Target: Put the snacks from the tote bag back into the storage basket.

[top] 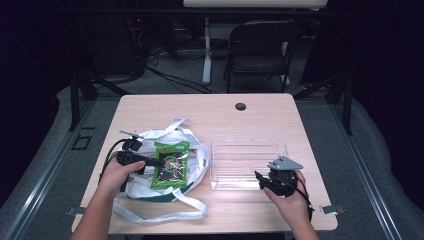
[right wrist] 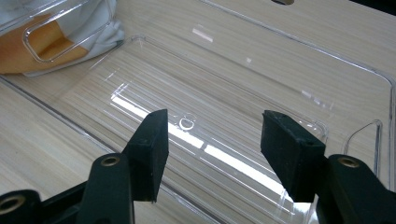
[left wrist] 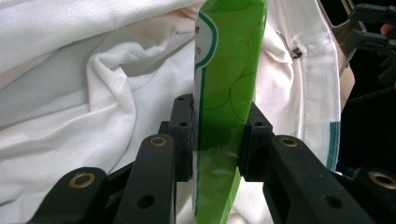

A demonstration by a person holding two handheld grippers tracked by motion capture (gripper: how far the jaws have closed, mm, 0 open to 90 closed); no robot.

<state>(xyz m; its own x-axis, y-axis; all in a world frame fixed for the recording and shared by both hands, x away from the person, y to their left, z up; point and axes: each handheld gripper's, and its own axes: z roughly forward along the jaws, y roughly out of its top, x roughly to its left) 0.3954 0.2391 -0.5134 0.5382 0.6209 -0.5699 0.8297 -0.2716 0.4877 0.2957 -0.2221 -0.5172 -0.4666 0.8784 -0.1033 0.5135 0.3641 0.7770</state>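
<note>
A pale wooden table (top: 220, 112) carries the scene, and everything here is placed by the white cloth bag with long white straps and a dark green hem (top: 145, 190) that lies crumpled on its near left part. Just to the right of the bag stands a clear plastic rectangular tray (top: 247, 145), its floor bare. On top of the bag lies a flat green plastic snack packet with a clear window (top: 171, 164). The left tool (left wrist: 218, 135), held in the person's left hand (top: 116, 175) at the bag's left edge, has its black jaws pressed onto the packet's near edge, the white cloth bunched behind it. The right tool (right wrist: 212, 140), held in the right hand (top: 290, 200) well to the right of the bag, hangs over the tray's near rim with its jaws wide apart and nothing between them.
</note>
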